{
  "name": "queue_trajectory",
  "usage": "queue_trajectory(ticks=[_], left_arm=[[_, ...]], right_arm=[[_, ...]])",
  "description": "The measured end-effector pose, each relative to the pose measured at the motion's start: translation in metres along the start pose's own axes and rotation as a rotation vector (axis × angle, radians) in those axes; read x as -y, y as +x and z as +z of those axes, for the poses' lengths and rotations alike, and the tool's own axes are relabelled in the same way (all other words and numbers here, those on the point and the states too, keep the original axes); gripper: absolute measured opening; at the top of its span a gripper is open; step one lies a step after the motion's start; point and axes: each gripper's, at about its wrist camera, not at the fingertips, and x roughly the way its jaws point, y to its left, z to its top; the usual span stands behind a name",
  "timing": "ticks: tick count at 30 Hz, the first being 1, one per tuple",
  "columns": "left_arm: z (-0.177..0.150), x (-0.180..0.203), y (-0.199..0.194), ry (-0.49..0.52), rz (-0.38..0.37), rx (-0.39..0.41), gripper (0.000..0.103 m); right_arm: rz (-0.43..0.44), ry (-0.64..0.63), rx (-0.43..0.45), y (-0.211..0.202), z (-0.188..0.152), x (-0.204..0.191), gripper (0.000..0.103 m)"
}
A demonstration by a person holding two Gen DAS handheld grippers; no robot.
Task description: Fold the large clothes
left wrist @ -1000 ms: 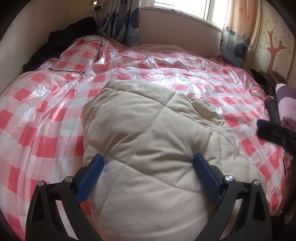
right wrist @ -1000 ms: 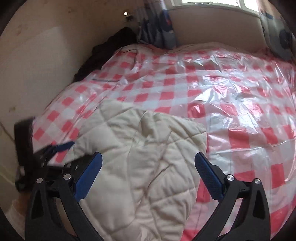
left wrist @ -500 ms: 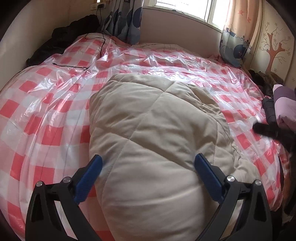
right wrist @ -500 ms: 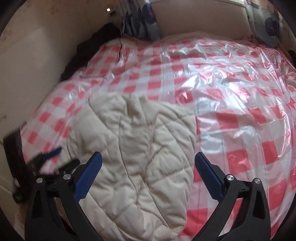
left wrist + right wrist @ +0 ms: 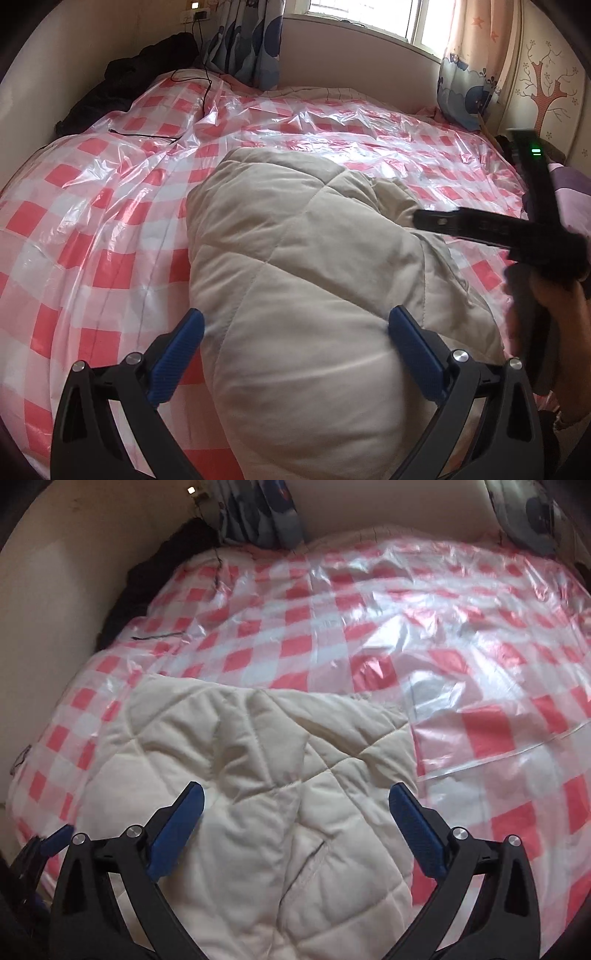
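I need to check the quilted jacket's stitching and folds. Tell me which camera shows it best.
The right wrist view: it looks down on the cream quilted jacket, with stitch lines, creases and a slit near the middle all plain. The left wrist view shows the same jacket as a puffed bundle, its right part crossed by the right gripper.

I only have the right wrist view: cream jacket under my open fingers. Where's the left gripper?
Observer: The left gripper is open over the jacket's near end, gripping nothing.
Operator: Anything at the bed's right edge?
Observer: Purple fabric lies there.
Operator: How does my gripper look from that side?
Observer: The right gripper hangs open by the jacket's right side, with a green light lit on it.
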Motion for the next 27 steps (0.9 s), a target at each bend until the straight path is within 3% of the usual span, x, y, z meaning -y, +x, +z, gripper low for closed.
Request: queue_trajectory(ticks=[5,6,8,10,12,16,17,19,20,22,27], left_arm=[[-0.006,0.002,-0.015,0.032,0.048,0.039,0.096],[-0.007,0.004,-0.018,0.041,0.058,0.047,0.096],[-0.009,0.007,-0.023,0.056,0.068,0.06,0.096],[-0.012,0.01,-0.028,0.072,0.066,0.06,0.096],[-0.014,0.012,-0.033,0.084,0.068,0.065,0.096],[-0.018,0.015,-0.045,0.098,0.066,0.081,0.096],[-0.019,0.015,-0.048,0.1,0.068,0.086,0.096],[-0.023,0.017,-0.055,0.096,0.062,0.096,0.096],[-0.024,0.018,-0.059,0.095,0.055,0.102,0.096],[-0.027,0.019,-0.064,0.099,0.049,0.114,0.096],[-0.03,0.021,-0.065,0.11,0.061,0.1,0.096]], right_arm=[[0.032,-0.056,0.142,-0.08,-0.059,-0.029,0.097],[0.019,-0.074,0.122,-0.076,-0.073,-0.03,0.097],[-0.022,-0.102,-0.034,-0.043,-0.101,-0.027,0.097],[0.073,-0.002,-0.079,-0.022,-0.114,-0.008,0.097],[0.079,0.03,-0.075,-0.034,-0.11,-0.003,0.097],[0.037,-0.002,0.084,-0.078,-0.101,-0.005,0.097],[0.024,0.009,0.079,-0.078,-0.101,-0.002,0.097],[-0.017,0.018,-0.046,-0.054,-0.107,0.003,0.097],[0.013,0.045,-0.102,-0.041,-0.111,0.007,0.097],[0.021,0.07,-0.106,-0.044,-0.113,0.012,0.097],[0.077,0.012,0.104,-0.093,-0.094,-0.005,0.097]])
